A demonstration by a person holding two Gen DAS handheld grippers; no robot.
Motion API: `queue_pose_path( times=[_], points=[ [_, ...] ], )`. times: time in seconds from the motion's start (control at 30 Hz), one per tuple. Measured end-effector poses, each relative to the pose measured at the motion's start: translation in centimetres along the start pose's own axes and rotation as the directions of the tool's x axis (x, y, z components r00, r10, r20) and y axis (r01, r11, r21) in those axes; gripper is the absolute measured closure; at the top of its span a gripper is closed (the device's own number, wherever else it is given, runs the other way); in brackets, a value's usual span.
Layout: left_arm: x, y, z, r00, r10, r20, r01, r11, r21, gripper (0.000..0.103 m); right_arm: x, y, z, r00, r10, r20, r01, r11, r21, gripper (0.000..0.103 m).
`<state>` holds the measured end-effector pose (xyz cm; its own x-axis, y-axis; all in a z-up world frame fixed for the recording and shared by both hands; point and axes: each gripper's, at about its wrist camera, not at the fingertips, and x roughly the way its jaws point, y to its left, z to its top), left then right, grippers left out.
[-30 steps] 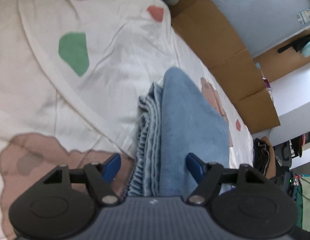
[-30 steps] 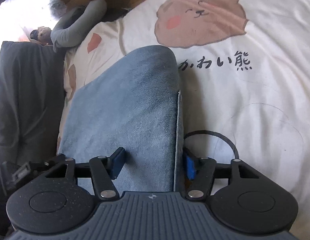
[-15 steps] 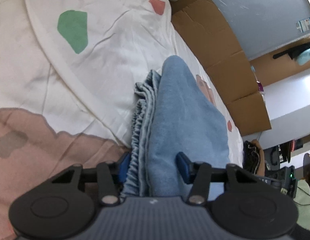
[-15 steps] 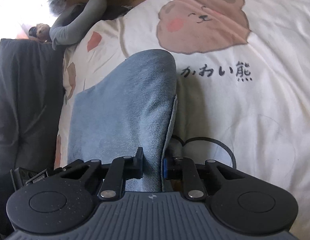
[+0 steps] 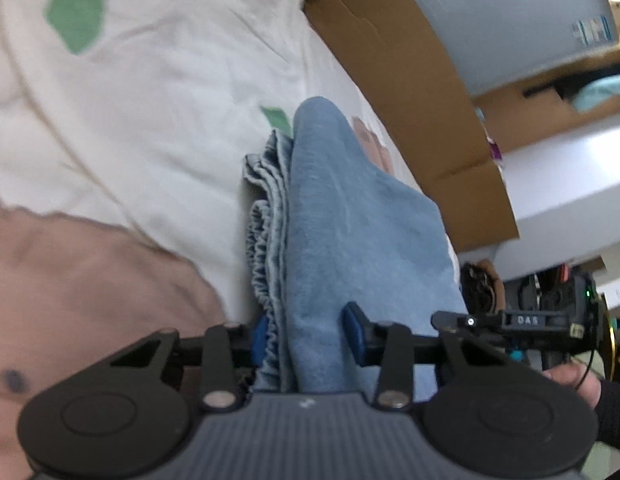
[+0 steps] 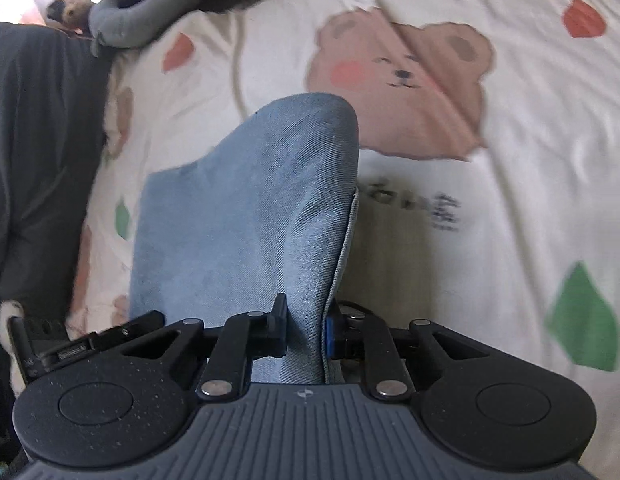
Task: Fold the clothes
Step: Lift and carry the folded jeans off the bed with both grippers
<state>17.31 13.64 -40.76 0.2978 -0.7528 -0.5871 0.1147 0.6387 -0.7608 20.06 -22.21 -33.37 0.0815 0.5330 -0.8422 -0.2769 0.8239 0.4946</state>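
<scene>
Denim garment (image 6: pixel 245 216): a blue denim piece, already doubled into a thick folded stack, is being gripped at its near end by both grippers; its far end is seen resting on the bed sheet (image 6: pixel 530 184).
Right gripper (image 6: pixel 303 330): pressed together on the garment's near right edge, with a narrow ridge of denim pinched between the pads; the cloth is drawn up into a crease running away from the jaws.
Left gripper (image 5: pixel 310 332): the jaws are closing, with the gathered elastic waistband (image 5: pixel 265 248) and the folded denim (image 5: pixel 350 220) between them; the blue pads are seen against both sides of the bundle, so it is judged gripped.
Place of the garment: roughly mid-bed, on the cream bear-print sheet, with the large bear face (image 6: pixel 402 80) printed just beyond its far end and cardboard boxes (image 5: pixel 410 80) along the bed's right edge in the left wrist view.
Done so far: several layers are stacked, with the waistband edges lying together on the left side.
Left to do: judged to be one more fold, or a lift and set-down; the final neat shape is not yet shown.
Uncertainty: how many folds are already made cannot be counted from the layers.
</scene>
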Motion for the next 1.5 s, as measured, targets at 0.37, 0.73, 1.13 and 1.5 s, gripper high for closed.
queue_pose_path(
  times=[0.37,0.73,1.13,1.5],
  points=[
    [6.4,-5.4,-2.0,0.992,-0.066,-0.104,0.07,0.997,0.041,0.063,-6.3,-5.3,-1.4,0.996,-0.083,-0.029,0.081,0.995,-0.06,0.087],
    [10.9,-9.6,-3.1,0.988,-0.074,-0.137,0.083,0.995,0.063,0.063,-9.2,-12.9,-4.6,0.997,-0.076,0.031,0.073,0.994,0.086,0.087],
    [10.2,-9.8,-3.2,0.986,-0.086,-0.145,0.096,0.993,0.066,0.064,-8.1,-15.6,-5.8,0.997,-0.064,0.045,0.058,0.991,0.12,0.086],
    [10.5,-9.1,-1.3,0.983,-0.085,-0.161,0.1,0.992,0.082,0.026,-7.2,-17.5,-6.7,0.998,-0.018,0.059,0.009,0.989,0.148,0.084]
  ],
)
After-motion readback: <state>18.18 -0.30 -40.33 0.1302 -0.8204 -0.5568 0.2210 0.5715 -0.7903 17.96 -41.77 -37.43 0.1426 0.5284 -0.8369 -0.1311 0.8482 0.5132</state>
